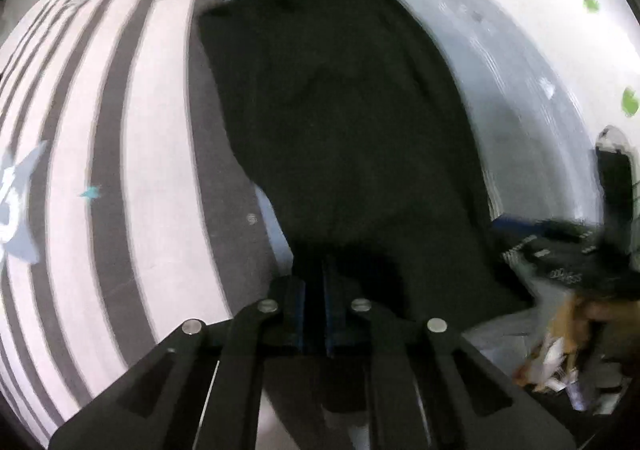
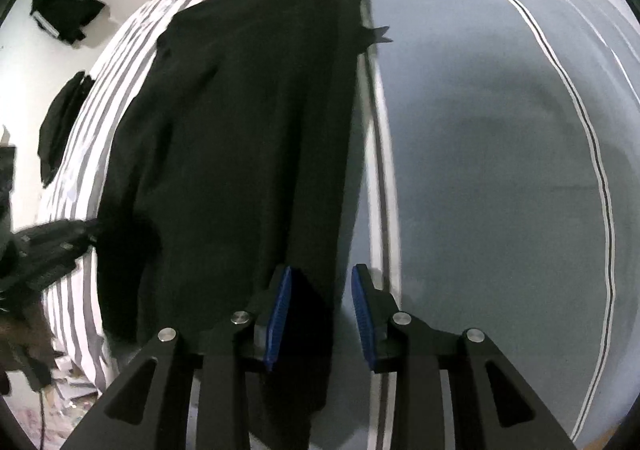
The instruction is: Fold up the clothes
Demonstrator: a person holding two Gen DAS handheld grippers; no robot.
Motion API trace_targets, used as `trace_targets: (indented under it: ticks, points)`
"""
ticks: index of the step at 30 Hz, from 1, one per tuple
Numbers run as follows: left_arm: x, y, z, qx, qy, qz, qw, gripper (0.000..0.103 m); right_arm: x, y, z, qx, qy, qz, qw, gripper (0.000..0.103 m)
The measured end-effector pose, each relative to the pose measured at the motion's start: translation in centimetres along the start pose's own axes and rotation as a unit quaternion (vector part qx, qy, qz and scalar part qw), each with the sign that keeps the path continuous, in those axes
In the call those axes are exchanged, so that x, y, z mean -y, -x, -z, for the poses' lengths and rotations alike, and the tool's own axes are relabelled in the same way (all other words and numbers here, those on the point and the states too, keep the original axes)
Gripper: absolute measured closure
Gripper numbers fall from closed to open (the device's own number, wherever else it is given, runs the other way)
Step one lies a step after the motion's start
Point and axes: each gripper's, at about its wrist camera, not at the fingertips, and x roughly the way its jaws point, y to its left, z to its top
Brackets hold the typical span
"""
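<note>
A black garment (image 1: 340, 122) lies spread lengthwise on the striped bedsheet (image 1: 120, 170), and everything here sits relative to that garment. At its near edge the left gripper (image 1: 316, 310) has its blue pads pressed together on a fold of the dark cloth. In the right wrist view the garment (image 2: 240, 150) stretches away, grey sheet (image 2: 480, 170) to its right; the right gripper (image 2: 322, 314) stands spread apart, the garment's near edge between its fingers.
</note>
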Motion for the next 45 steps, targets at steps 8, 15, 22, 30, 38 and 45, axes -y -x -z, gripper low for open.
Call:
trace_targets:
  ticks: [8, 15, 22, 30, 38, 45]
  points:
    - [-6.2, -3.8, 3.0, -0.097, 0.085, -0.042, 0.9908, 0.091, -1.2, -0.4, 2.7, -0.034, 0.025, -0.022, 0.999, 0.102]
    - [-6.0, -2.5, 4.0, -0.093, 0.094, -0.032, 0.9907, 0.058, -0.7, 0.4, 1.6, -0.017, -0.003, -0.015, 1.0, 0.095]
    - [-6.3, -3.9, 4.6, -0.101, 0.107, -0.014, 0.989, 0.037, -0.9, 0.0, -0.5, -0.004, -0.001, -0.054, 0.999, 0.067]
    - [-4.3, -4.8, 3.8, -0.066, 0.077, -0.002, 0.9949, 0.047, -2.9, -2.9, 0.7, -0.032, 0.001, -0.055, 0.998, 0.052]
    - [-3.9, -5.0, 2.9, -0.063, 0.055, 0.003, 0.9965, 0.092, -4.5, -3.7, 0.7, -0.036, 0.021, -0.081, 0.996, 0.05]
    - [-3.1, -1.4, 2.3, -0.06, 0.03, 0.038, 0.9971, 0.095, -2.6, -1.6, 0.5, -0.038, 0.022, -0.095, 0.995, 0.095]
